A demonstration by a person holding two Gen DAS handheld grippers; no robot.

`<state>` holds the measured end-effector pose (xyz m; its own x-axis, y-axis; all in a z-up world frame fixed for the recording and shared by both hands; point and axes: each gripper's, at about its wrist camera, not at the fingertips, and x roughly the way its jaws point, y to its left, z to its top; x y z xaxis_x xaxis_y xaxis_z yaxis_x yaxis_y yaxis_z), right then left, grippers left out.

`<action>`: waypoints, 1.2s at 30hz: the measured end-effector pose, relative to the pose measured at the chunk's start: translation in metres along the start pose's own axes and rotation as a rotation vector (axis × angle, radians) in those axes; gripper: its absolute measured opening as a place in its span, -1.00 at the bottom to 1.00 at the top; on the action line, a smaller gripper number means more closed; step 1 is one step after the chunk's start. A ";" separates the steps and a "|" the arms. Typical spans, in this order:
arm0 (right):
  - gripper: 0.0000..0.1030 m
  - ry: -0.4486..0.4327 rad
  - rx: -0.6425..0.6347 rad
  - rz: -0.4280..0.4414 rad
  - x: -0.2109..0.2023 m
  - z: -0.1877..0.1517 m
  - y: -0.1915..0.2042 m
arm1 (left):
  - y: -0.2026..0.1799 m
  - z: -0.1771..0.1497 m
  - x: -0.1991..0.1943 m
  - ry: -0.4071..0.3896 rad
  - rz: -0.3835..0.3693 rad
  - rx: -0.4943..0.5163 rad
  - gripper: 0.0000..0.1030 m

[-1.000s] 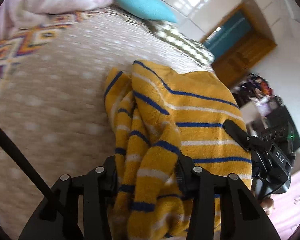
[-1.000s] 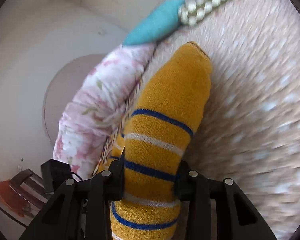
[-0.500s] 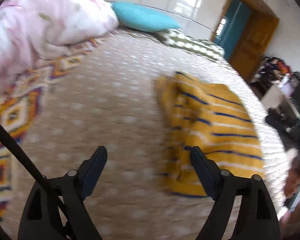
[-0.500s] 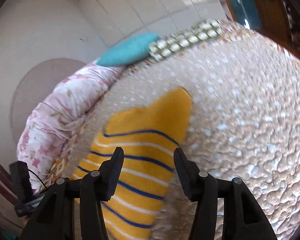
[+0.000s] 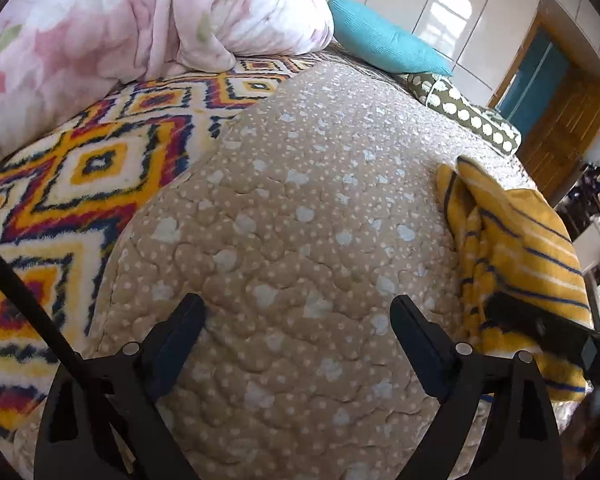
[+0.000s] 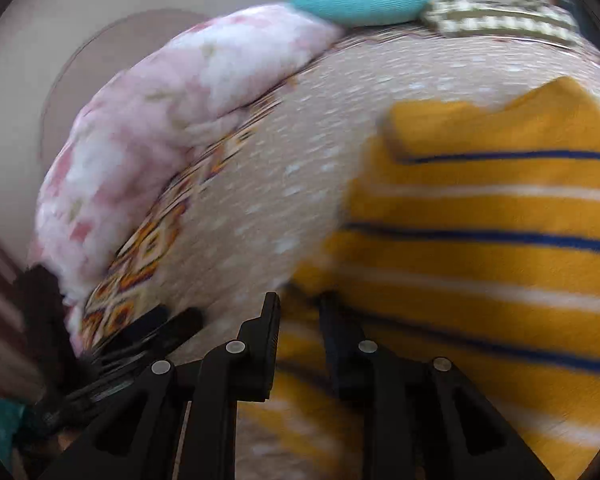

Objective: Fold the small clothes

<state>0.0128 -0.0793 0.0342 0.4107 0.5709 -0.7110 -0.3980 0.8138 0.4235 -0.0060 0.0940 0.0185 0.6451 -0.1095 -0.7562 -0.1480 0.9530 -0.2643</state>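
Left gripper (image 5: 296, 320) spread wide, empty over the quilt (image 5: 300, 208); right gripper (image 6: 298, 320) narrowed onto the sweater (image 6: 492, 240) edge, though blur hides any real pinch. Sweater bunched at quilt's right side (image 5: 516, 256). Risk: one-sided tug, fold dragged askew or undone.

The left gripper (image 5: 296, 320) filled the lower part of its own view, with its two black fingers (image 5: 172, 344) spread wide apart and nothing between them. The right gripper (image 6: 300, 320) stood at the bottom centre of its own view, and its fingers (image 6: 260, 344) were close together with only a narrow gap; if they pinched something could not be told, because the picture was blurred.
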 end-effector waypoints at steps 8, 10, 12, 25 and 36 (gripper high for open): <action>-0.53 -0.092 -0.034 -0.126 -0.040 -0.039 -0.003 | -0.010 0.001 0.008 0.012 0.038 0.041 0.85; -0.53 -0.030 0.027 -0.092 -0.027 -0.059 -0.020 | -0.011 0.001 0.008 0.012 0.043 0.047 0.85; -0.54 -0.064 -0.017 -0.091 -0.037 -0.070 -0.014 | -0.011 0.000 0.008 0.011 0.045 0.051 0.86; -0.59 -0.109 0.055 -0.294 -0.006 0.079 -0.053 | -0.020 -0.001 0.012 0.024 0.099 0.094 0.88; -0.58 -0.173 0.001 -0.227 -0.036 0.062 -0.047 | -0.018 -0.001 0.012 0.023 0.078 0.090 0.92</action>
<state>0.0680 -0.1312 0.0746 0.6233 0.3839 -0.6813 -0.2790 0.9230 0.2649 0.0037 0.0756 0.0139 0.6167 -0.0394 -0.7862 -0.1289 0.9802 -0.1502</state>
